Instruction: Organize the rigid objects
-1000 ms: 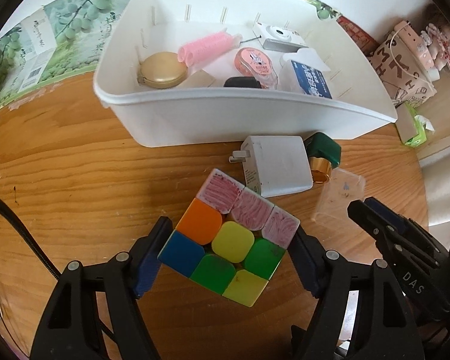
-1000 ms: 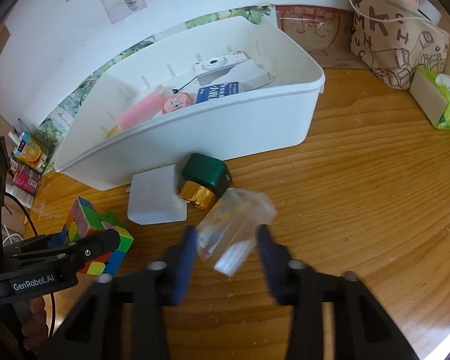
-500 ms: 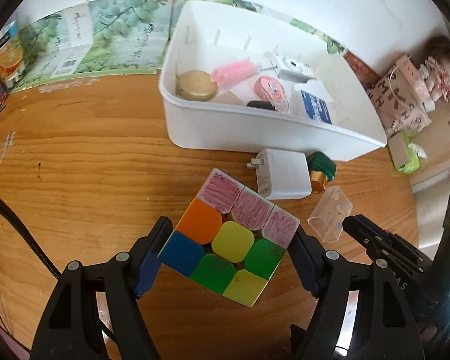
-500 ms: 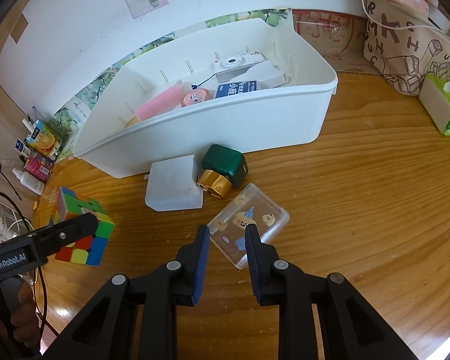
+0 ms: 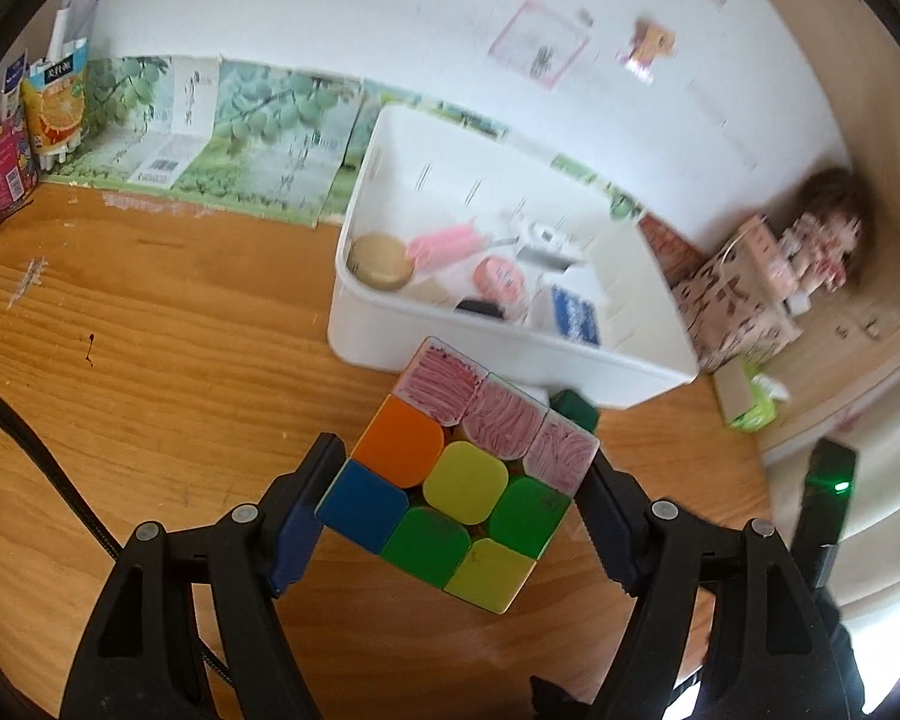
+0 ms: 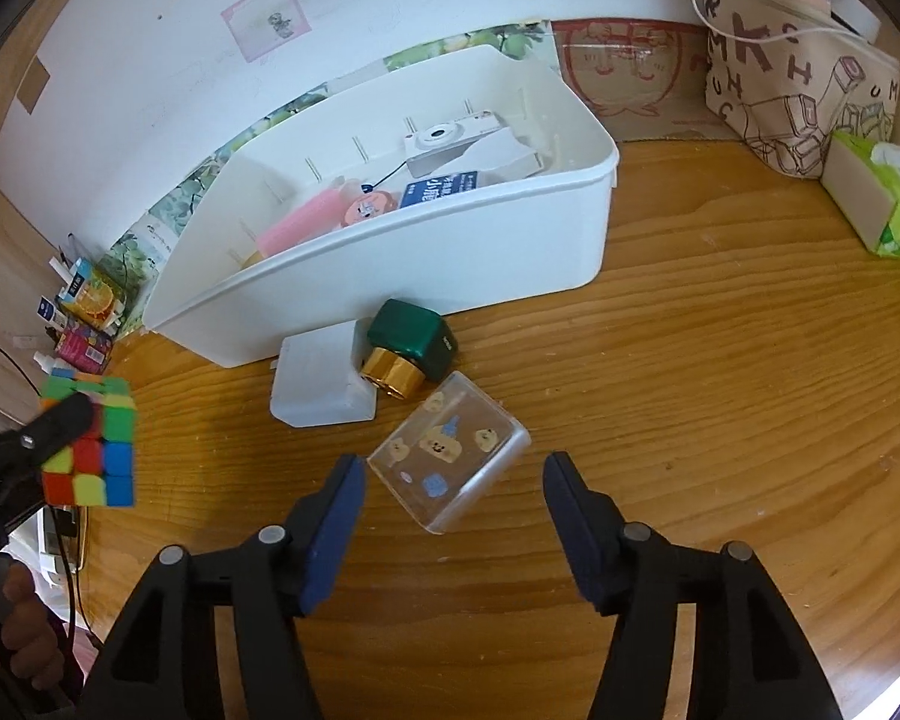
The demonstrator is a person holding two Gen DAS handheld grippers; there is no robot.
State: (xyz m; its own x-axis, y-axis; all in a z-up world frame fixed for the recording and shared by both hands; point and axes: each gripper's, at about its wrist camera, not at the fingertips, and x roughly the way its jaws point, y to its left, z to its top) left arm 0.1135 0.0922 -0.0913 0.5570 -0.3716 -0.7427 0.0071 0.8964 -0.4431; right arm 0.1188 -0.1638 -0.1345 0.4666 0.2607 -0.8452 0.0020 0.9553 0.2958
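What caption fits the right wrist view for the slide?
Right gripper, jaws just opening, poised over a clear sticker-covered box lying on the wooden table before the white bin.

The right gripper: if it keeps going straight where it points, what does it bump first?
Most likely the clear box with bear stickers. It lies on the table just ahead of the right gripper, whose jaws have just been opening and don't touch it. Depth is hard to judge, so it might meet the table first.
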